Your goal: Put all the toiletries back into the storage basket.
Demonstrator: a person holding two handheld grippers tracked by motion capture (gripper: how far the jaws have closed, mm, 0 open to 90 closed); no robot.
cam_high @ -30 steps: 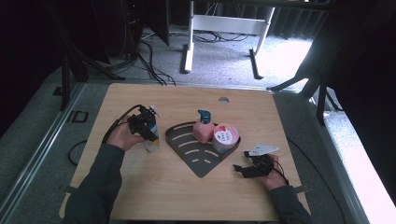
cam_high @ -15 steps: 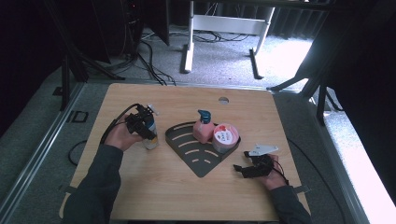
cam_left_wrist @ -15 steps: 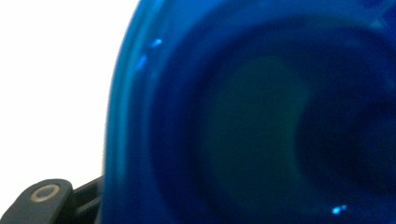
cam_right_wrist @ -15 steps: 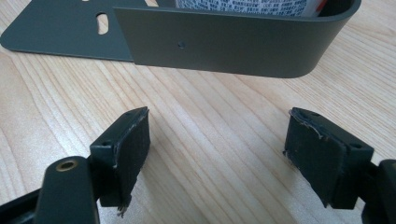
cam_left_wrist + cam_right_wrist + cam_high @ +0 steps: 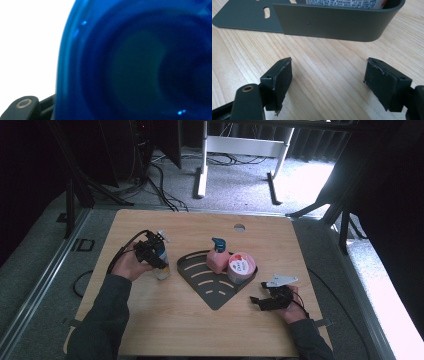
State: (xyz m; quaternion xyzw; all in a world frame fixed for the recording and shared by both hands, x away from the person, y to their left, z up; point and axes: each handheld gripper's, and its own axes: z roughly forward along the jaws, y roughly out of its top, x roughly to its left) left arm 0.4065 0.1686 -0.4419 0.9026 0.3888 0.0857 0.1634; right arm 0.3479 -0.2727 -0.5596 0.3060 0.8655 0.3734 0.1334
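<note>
The left tongs [image 5: 152,254] hold a blue bottle [image 5: 161,262]; the right tongs [image 5: 264,301] rest with nothing in them.

The blue bottle stands upright on the wooden worktop [image 5: 165,320], near its left side, just left of the dark tray [image 5: 210,292]. The left tongs are pinching the bottle from the side, and in the left gripper view its blue wall [image 5: 135,62] is right up against the camera. A pink pump bottle [image 5: 218,259] and a round tub with a pink lid [image 5: 241,266] stand side by side in the tray. The right tongs [image 5: 328,82] lie low over the worktop just to the right of the tray, with the jaws spread and only bare wood between them. The tray's curved wall [image 5: 337,23] is close in front of them.
</note>
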